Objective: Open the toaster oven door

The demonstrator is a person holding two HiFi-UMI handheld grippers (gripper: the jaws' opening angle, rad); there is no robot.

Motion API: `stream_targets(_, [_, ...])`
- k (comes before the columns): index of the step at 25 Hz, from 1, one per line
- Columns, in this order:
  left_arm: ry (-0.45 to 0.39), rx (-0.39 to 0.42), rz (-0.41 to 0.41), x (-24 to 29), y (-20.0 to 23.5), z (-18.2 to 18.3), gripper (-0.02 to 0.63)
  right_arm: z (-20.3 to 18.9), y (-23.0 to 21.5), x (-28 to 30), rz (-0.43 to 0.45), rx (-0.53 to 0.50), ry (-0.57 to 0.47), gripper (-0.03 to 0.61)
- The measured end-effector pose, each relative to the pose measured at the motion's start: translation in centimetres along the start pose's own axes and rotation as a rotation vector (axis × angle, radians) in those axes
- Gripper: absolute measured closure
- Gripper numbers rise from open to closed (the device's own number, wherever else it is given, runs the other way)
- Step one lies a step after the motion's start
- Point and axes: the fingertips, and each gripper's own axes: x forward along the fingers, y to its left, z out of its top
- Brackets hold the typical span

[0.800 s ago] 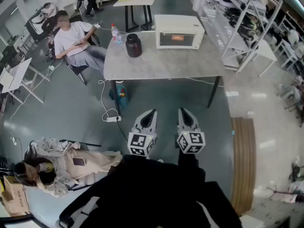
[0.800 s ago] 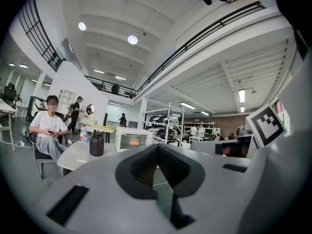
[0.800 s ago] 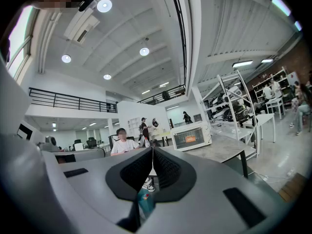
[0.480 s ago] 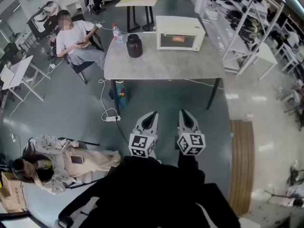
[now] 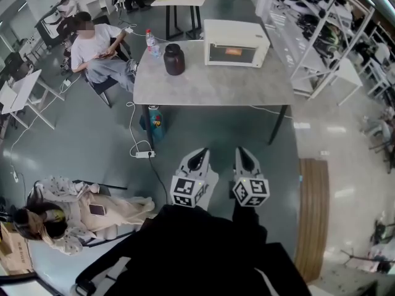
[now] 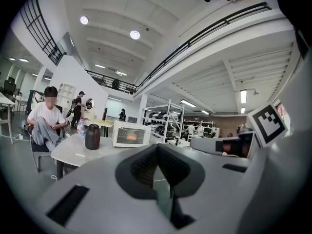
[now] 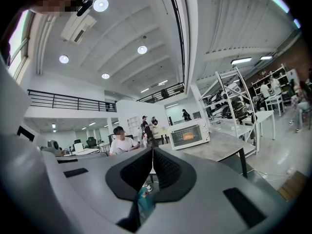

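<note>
The white toaster oven (image 5: 236, 42) stands at the far right corner of a grey table (image 5: 213, 85), its glass door closed and an orange glow behind it. It also shows small in the left gripper view, toaster oven (image 6: 130, 133), and in the right gripper view, toaster oven (image 7: 189, 134). My left gripper (image 5: 199, 158) and right gripper (image 5: 246, 156) are held side by side low in front of me, well short of the table. Both are shut with nothing in them: left gripper (image 6: 157, 152), right gripper (image 7: 152, 152).
A dark jar (image 5: 174, 59) and a water bottle (image 5: 149, 41) stand on the table's far left. A person (image 5: 92, 45) sits left of it, another (image 5: 55, 217) low at bottom left. A power strip (image 5: 146, 154) lies on the floor; shelving racks (image 5: 321, 23) line the right.
Both grippers sit slightly lower in the head view and the table has shifted a little. The jaws stay shut and the oven door stays closed.
</note>
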Motion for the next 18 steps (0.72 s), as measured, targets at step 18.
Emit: stream_targets(18, [0.008, -0.028, 0.061, 19.6, 9.7, 2.7, 0.611, 2.7, -9.2, 19.9, 0.055, -0.012, 0.078, 0.568])
